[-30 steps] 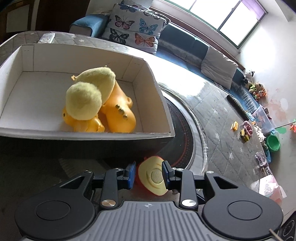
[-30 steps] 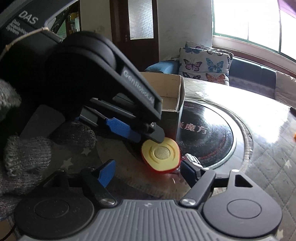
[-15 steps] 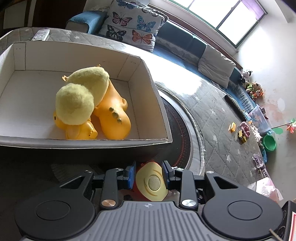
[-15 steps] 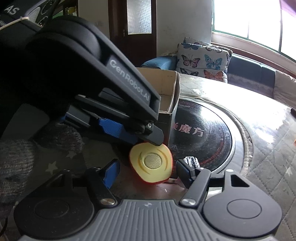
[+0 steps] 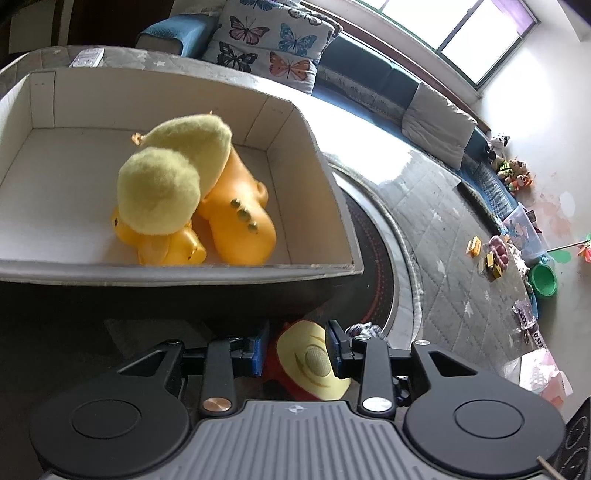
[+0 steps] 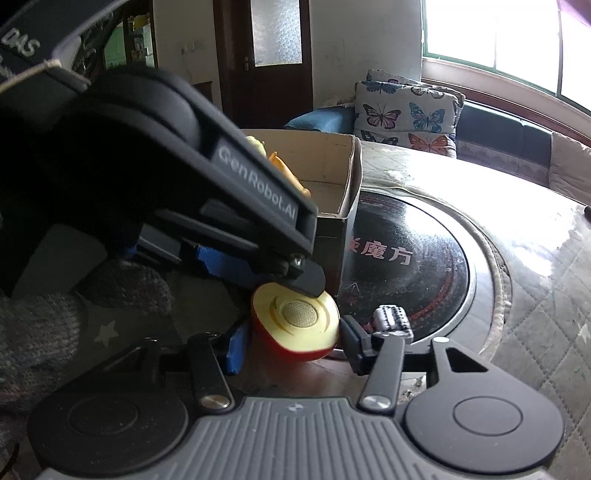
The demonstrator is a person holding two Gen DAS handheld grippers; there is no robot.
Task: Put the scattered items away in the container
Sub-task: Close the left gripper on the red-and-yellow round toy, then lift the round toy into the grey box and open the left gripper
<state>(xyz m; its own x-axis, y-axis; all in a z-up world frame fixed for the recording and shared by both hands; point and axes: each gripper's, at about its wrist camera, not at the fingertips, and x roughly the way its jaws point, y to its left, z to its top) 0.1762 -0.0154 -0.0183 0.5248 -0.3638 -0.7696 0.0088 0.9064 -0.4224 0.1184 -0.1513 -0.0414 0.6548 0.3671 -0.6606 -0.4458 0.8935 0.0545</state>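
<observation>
Left gripper body blocks most of the box in the right wrist view; only a sliver of the yellow toys shows above it. Toy apple half: lower part hidden behind the gripper housing in the left wrist view. Plush covers the orange toys underneath, shapes unclear. Floor clutter too small to identify. Small silver object by the right gripper unreadable.

Daylight pours through wide windows above a dark sofa with butterfly cushions. A brown door stands in the pale wall.
</observation>
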